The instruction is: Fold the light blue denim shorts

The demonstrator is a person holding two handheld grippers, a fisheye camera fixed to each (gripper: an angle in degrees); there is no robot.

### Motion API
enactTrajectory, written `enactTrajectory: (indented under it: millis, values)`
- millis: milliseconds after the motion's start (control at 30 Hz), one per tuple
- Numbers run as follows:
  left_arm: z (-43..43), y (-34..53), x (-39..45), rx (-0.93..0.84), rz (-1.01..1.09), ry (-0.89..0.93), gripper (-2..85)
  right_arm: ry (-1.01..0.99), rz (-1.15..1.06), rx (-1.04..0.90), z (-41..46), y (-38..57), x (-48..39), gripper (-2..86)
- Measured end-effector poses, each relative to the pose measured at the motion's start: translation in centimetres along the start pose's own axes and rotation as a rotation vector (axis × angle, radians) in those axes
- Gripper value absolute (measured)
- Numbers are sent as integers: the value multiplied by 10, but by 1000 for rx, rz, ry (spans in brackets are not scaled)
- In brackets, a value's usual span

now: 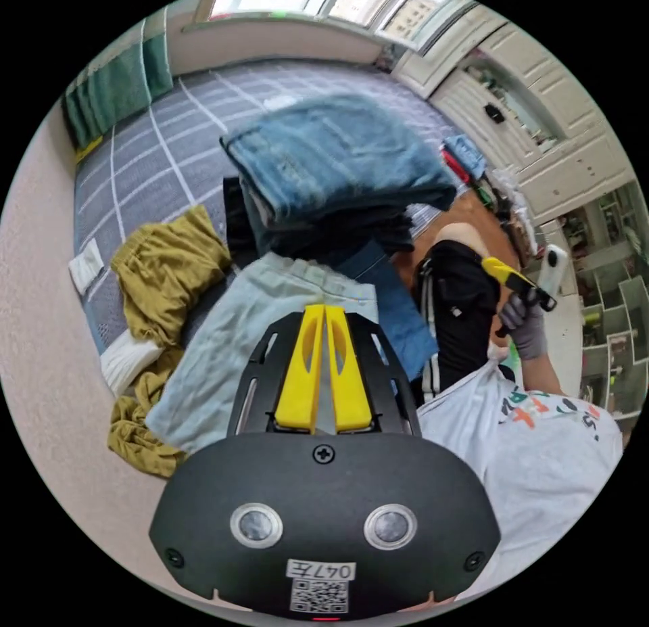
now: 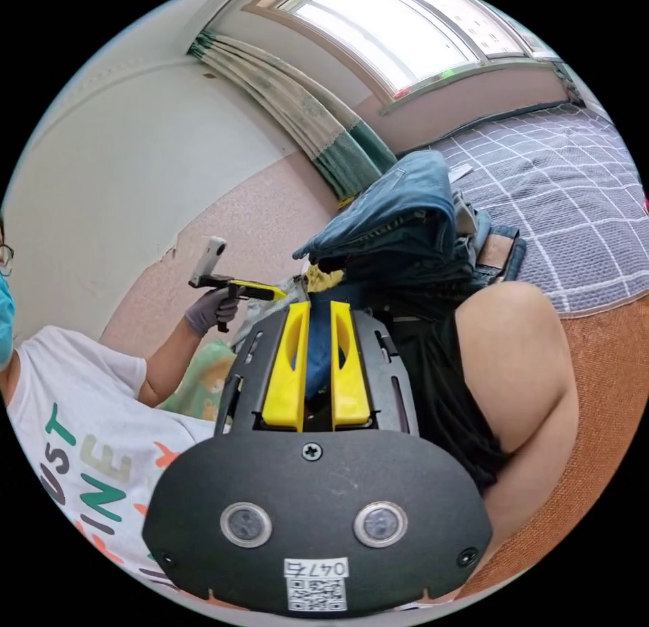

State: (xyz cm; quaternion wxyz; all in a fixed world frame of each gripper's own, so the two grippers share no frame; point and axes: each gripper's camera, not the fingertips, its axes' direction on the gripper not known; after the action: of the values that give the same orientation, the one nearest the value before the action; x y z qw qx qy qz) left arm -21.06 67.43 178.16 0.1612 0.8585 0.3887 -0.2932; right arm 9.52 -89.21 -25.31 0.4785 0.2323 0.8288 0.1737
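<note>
Grey checked bedspread (image 1: 162, 153) as work surface, window and green curtain behind; stack of folded denim (image 1: 338, 174) piled mid-bed, likely the done pile, kept off to one side to leave room; light blue denim shorts (image 1: 270, 343) spread flat just in front of that stack, waistband toward it, legs toward the camera, so seemingly laid out ready for folding, fold not yet started; olive garment (image 1: 162, 282) crumpled beside the shorts, touching their edge, probably waiting its turn; darker blue piece (image 1: 399, 316) partly under the shorts' other side; left gripper (image 1: 324, 312) hovering over the shorts near the waistband, jaws almost together with a thin gap, nothing between them; right gripper (image 2: 318, 309) held up off the bed by the person's knee (image 2: 514, 356), jaws narrowly apart, empty, pointing at the denim stack; same gripper seen from the left view in a gloved hand (image 1: 524, 319), raised clear, apparently idle; next step by judgement: drop both onto the shorts' edge and pinch.
</note>
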Motion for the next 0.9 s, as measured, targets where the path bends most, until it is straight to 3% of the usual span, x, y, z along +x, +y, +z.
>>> enactTrajectory:
  millis: [200,400,567,633,900]
  values:
    - [33,6,46,108,-27,160,-10,3,24,50,-34,27,7,-8]
    - [56,-30,221,182,332,97,-10,149,47,191,-98,43,10,-13]
    - [155,-58,403,284,662,150,-10,507,-3,278,-154,89,-2,-12]
    - [199,-68,461,304,752,212,-10,562,40,302,-169,110,1,-12]
    - [441,-108,721,-15,1117,584,-10,531,354,393,-228,186,28,-12]
